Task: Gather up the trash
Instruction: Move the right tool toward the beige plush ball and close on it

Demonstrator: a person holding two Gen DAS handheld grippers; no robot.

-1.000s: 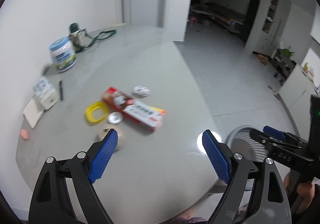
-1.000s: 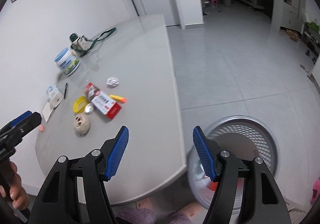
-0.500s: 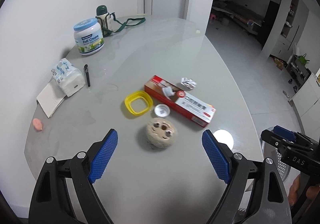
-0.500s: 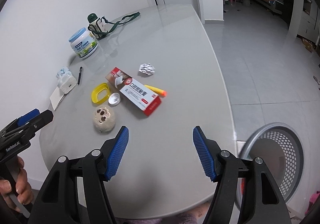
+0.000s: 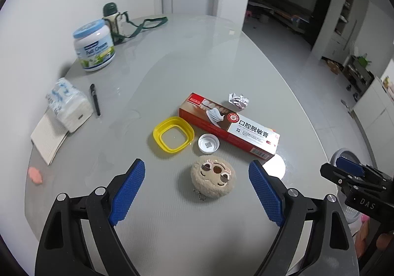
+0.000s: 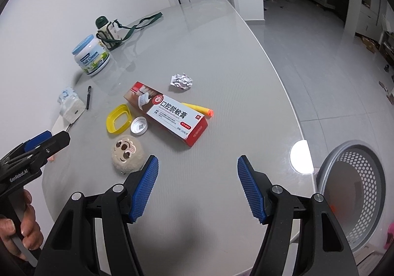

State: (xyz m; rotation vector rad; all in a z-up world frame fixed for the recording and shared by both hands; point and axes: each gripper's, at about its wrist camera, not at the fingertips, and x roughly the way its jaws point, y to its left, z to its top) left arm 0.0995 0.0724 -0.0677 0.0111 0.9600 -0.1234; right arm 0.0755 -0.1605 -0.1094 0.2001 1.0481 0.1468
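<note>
Both grippers hang spread wide and empty over the table's near edge: the left gripper [image 5: 197, 192] has its jaws either side of a round plush toy [image 5: 213, 178] without touching it, and the right gripper [image 6: 197, 184] sits a little toward the table's right edge, over bare surface.

The trash lies in a cluster at the middle of the table [image 6: 246, 66]: a red and white toothpaste box [image 6: 170, 113], a crumpled foil ball [image 6: 181, 82] just beyond its far end, a small white cap [image 6: 139, 125] touching or nearly touching the box's near side, and a yellow square lid [image 6: 118, 118] beside the cap. A yellow stick with an orange tip [image 6: 198, 109] lies close along the box's far side.

The first risk, as I judge it, is picking the wrong thing: the plush toy is nearest the left jaws and is probably not trash. The flat cap and thin lid could slide on the glossy top rather than lift. The box is long; gripped at one end it may swing and sweep its neighbours about.

The mesh bin [image 6: 354, 192] stands on the floor off the table's near right edge, so a release made too soon would land on the rim or the floor.

Along the left edge a milk powder tub [image 5: 94, 45], a bottle with a green strap [image 5: 112, 18], a tissue pack [image 5: 69, 107] and a pen [image 5: 94, 99] look like keepers.
</note>
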